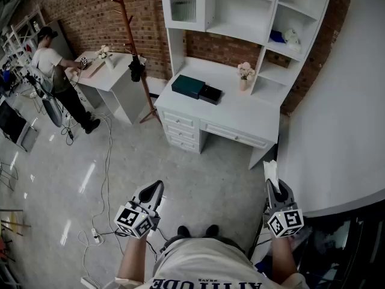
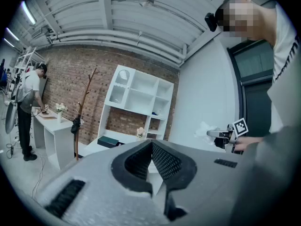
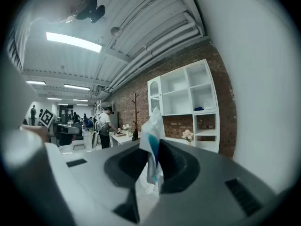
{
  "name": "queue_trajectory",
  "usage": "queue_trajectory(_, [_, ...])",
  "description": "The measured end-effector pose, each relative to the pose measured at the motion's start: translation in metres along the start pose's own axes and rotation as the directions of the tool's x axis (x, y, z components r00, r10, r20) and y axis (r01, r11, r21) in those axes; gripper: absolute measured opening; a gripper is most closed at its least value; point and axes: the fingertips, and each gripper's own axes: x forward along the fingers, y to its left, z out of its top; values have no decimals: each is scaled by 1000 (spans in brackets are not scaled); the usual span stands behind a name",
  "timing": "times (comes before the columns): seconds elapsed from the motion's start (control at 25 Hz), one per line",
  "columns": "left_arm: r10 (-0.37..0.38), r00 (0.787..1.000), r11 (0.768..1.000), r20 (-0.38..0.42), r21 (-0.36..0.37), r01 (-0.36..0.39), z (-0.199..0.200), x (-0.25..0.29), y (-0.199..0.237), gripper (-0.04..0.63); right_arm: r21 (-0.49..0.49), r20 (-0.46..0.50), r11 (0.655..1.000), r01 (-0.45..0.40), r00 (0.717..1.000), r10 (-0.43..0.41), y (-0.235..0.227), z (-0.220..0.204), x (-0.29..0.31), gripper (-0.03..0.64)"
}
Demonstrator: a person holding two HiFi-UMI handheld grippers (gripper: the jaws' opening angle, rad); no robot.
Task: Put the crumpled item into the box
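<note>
My right gripper (image 1: pixel 275 184) is shut on a crumpled white item with a blue patch (image 3: pixel 152 138), which sticks up out of the jaws (image 1: pixel 271 172). My left gripper (image 1: pixel 151 192) is shut with nothing in it; in the left gripper view its black pads (image 2: pixel 151 159) meet. Both grippers are held in front of the person's body, well back from the white desk (image 1: pixel 237 110). On the desk's left part lie a dark green box (image 1: pixel 188 86) and a smaller black box (image 1: pixel 210 94).
A white hutch with shelves (image 1: pixel 240 17) stands on the desk against the brick wall. A wooden coat stand (image 1: pixel 131 35) and a second white table (image 1: pixel 114 77) with a person (image 1: pixel 57 77) stand to the left. Cables (image 1: pixel 102 179) lie on the floor. A white wall (image 1: pixel 343 119) rises at right.
</note>
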Motion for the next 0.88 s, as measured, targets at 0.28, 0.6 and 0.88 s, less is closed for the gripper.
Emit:
queue_trajectory(0.28, [-2,1000,1000,-6,3,2,-1,11,-7,26,0,6,1000,-3,1000,3,-11,2,1,78])
queue_trajectory(0.6, [1,1000,1000,-14,12,-1,-3,24,-18,26,27,19,1000,-14,1000,14,-27,5,1,78])
queue_trajectory(0.88, [11,1000,1000,-25,21,-10,-10,41,-33,26,37,11,999,-31,999,30,-50,-3,0,78])
